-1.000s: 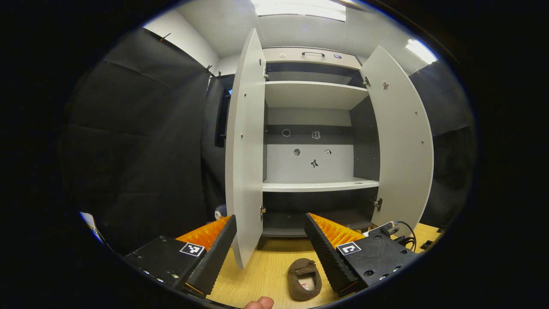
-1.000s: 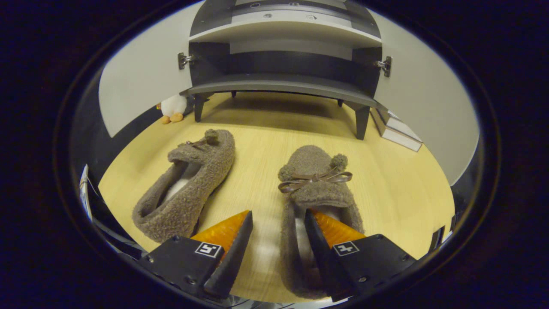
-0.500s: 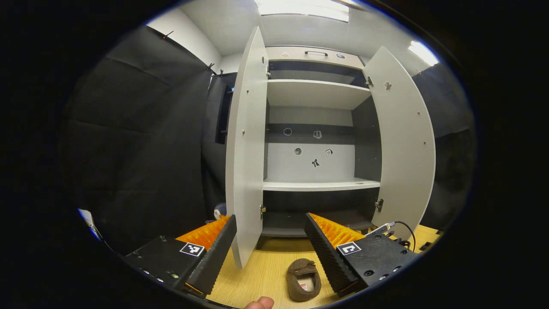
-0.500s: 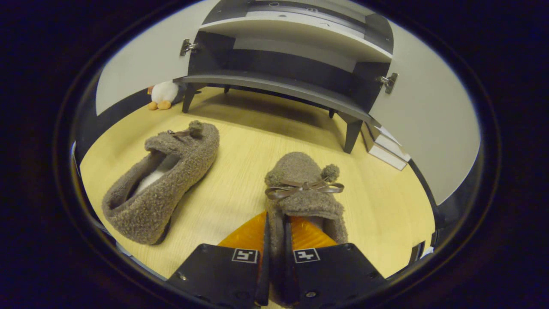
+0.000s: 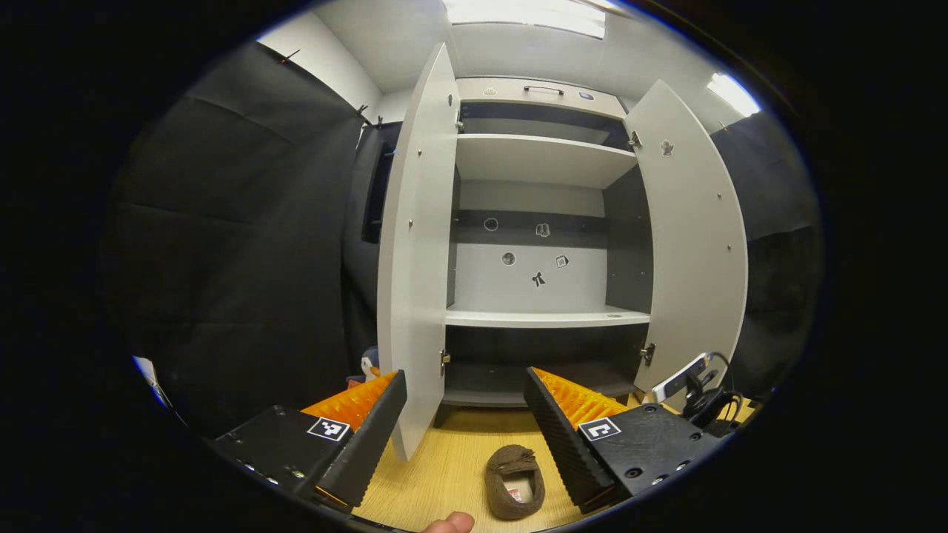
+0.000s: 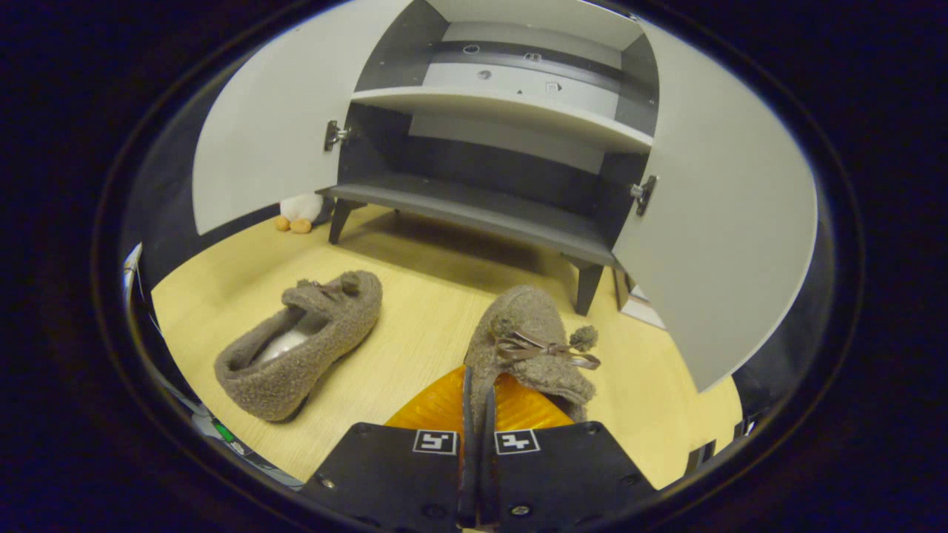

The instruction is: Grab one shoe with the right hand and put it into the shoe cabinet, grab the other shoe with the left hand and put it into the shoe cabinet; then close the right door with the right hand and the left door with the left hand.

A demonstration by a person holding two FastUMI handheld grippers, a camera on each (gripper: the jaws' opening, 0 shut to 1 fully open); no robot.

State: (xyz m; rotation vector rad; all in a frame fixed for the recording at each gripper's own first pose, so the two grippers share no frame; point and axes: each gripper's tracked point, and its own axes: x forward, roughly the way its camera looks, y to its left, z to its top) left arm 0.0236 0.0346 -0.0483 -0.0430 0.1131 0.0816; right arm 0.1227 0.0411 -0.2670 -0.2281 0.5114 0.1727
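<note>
Light comes from ceiling panels (image 5: 526, 16) overhead, blown out to plain white in the left gripper view. The cabinet doors (image 5: 415, 252) are evenly lit, while the lowest compartment (image 6: 481, 174) lies in deep shadow. The wooden floor (image 6: 415, 289) is bright, with a soft shadow under the cabinet (no hard glare anywhere). Both views are sharp at the centre; straight edges bow strongly toward the rim.
</note>
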